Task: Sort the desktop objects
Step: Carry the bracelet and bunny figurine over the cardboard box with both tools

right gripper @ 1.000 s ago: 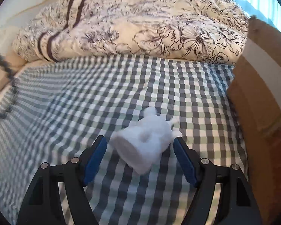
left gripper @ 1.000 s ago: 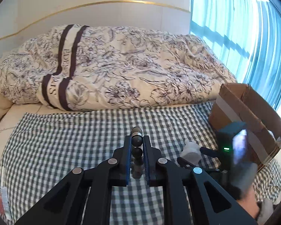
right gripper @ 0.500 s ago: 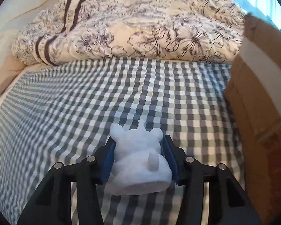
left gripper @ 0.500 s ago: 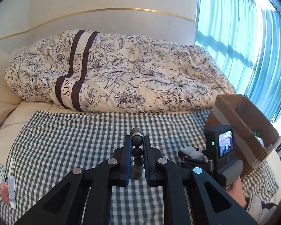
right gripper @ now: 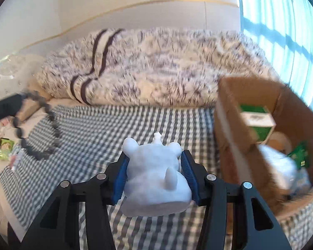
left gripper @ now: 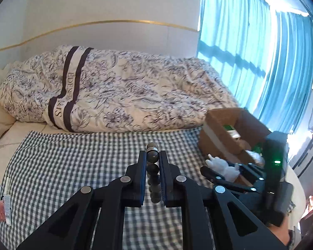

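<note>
One white horned animal figurine [right gripper: 156, 175], matte, chunky, rounded ears.

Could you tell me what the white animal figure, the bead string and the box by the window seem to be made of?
The white animal figure looks like matte plaster or moulded plastic: chalky, no gloss, softly rounded edges. The bead string has dark, rounded beads with a dull sheen, perhaps wood or stone; I cannot tell which. The box is plainly brown corrugated cardboard, with raw flaps and a pale tape band.

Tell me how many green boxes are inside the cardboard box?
2 that I can see: a big green box leaning on the cardboard box's far wall, and a small green packet near its right side. More may be hidden.
</note>
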Demonstrator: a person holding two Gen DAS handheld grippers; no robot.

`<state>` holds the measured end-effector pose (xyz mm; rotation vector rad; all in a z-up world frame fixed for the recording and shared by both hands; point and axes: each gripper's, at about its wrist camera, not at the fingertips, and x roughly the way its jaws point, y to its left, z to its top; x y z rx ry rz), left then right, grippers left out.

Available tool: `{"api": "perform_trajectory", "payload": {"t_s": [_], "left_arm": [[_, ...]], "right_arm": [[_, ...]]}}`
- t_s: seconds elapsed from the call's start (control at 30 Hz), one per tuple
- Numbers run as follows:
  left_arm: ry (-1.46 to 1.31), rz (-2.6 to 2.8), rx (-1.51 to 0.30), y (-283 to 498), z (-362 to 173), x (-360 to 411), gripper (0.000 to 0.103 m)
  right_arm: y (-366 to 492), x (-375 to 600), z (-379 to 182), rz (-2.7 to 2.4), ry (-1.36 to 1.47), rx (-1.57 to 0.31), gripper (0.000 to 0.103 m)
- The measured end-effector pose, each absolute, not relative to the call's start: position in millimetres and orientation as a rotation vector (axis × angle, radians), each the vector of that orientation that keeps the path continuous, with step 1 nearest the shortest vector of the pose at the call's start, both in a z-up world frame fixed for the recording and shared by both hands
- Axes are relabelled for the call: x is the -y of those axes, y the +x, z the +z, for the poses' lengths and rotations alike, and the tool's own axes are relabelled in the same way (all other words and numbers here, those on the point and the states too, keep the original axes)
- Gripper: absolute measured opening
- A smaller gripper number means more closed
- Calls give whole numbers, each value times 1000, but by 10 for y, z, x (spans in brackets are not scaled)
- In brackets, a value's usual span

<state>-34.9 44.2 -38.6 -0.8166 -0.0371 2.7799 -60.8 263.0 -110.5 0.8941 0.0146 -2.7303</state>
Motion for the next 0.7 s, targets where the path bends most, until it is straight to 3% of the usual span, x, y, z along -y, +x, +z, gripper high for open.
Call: {"api": "perform_trajectory", "payload": {"t_s": [0.7], "left_arm": [[-639, 2701, 4, -95, 270, -1307, 11]], "right_arm": [[165, -3674, 186, -2927, 583, 24, 49]]}}
